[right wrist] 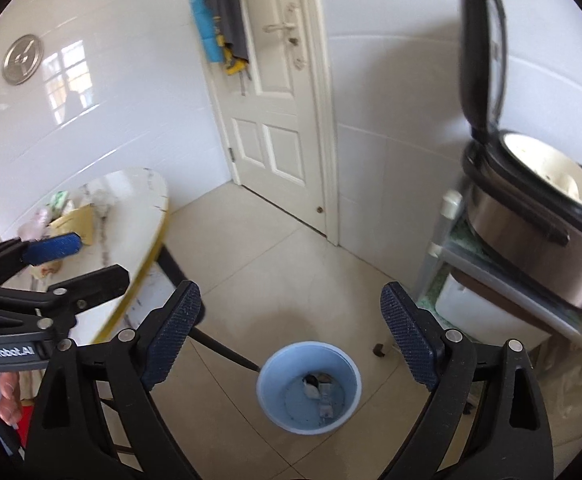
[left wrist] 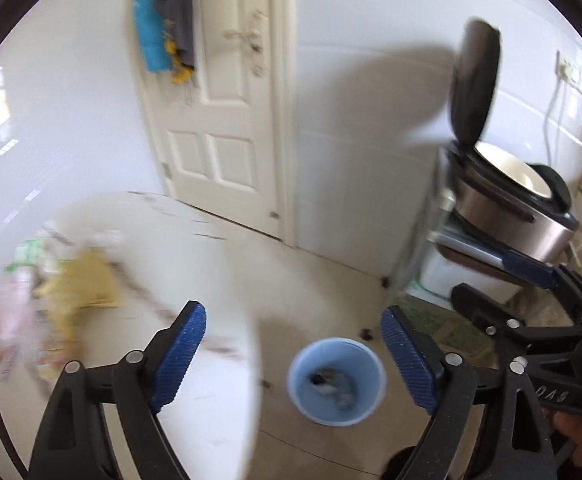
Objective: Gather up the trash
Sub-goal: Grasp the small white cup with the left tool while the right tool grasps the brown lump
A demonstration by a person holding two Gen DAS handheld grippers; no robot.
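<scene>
I am looking at the trash [right wrist: 67, 216] lying at the far edge of the marble-look table [right wrist: 147, 240]: crinkled wrappers and a flat yellow paper piece, likely light, soft and slippery, best pinched at a raised fold. I am holding the left gripper [left wrist: 293, 354] and right gripper [right wrist: 291, 332] wide apart and empty above the smooth round blue bin [right wrist: 309, 388], which is sitting on the tile floor off the table's right edge, with a few scraps inside.

Home kitchen or dining corner: glossy white wall tiles [right wrist: 391, 92], beige floor tiles [right wrist: 291, 272], a white panelled door [right wrist: 271, 120] with clothes [right wrist: 219, 12] hung on it. Open rice cooker [right wrist: 531, 216] sits on a small shelf unit [right wrist: 503, 292] at right. Marble-look table [right wrist: 131, 248] with a yellow rim holds clutter, and a blue bin [right wrist: 309, 388] stands on the floor.
</scene>
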